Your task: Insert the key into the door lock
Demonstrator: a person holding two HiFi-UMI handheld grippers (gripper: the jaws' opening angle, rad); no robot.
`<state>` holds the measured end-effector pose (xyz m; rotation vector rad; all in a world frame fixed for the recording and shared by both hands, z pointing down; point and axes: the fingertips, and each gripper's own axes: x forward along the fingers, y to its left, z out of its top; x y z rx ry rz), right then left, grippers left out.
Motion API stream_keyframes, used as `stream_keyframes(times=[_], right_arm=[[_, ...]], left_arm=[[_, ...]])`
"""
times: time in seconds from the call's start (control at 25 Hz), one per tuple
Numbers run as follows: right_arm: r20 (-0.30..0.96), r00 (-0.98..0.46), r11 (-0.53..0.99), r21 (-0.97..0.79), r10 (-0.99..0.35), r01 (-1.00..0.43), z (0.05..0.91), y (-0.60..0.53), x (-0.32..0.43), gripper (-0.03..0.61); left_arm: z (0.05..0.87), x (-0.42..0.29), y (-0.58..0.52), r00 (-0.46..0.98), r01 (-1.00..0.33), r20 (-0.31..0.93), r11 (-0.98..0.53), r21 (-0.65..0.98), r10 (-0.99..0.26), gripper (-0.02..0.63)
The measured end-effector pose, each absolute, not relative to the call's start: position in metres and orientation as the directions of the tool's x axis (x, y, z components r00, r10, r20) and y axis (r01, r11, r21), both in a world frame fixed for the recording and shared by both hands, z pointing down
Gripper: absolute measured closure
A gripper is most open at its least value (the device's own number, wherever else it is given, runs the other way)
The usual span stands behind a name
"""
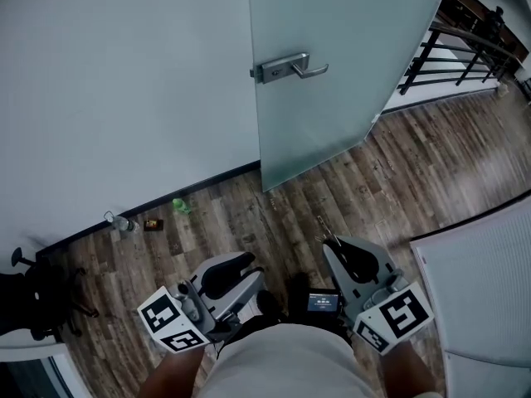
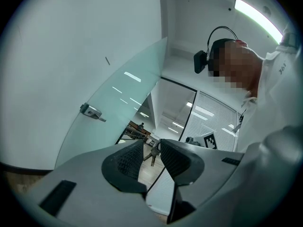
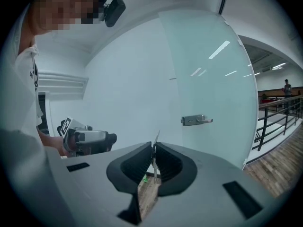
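A frosted glass door stands ajar ahead, with a metal lever handle and lock plate; the handle also shows in the left gripper view and the right gripper view. My right gripper is shut on a thin metal key, whose blade pokes up past the jaw tips. It is held low, well short of the door. My left gripper is open with nothing between its pads. Through its gap I see the key bunch held by the right gripper.
On the wood floor by the wall lie a bottle, a small brown thing and a green thing. A black chair stands at the left, a slatted white panel at the right, and a railing beyond the door.
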<state>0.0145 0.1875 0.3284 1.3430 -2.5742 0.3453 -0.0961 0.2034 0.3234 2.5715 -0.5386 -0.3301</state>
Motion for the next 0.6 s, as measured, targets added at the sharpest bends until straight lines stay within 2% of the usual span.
stream_keyframes(times=[0.6], right_arm=[[0.293, -0.651, 0.650, -0.113, -0.701, -0.751, 0.337, 0.060, 0.022, 0.551]], left_arm=[[0.340, -0.086, 0.092, 0.843, -0.428, -0.057, -0.732, 0.530, -0.535, 0.488]])
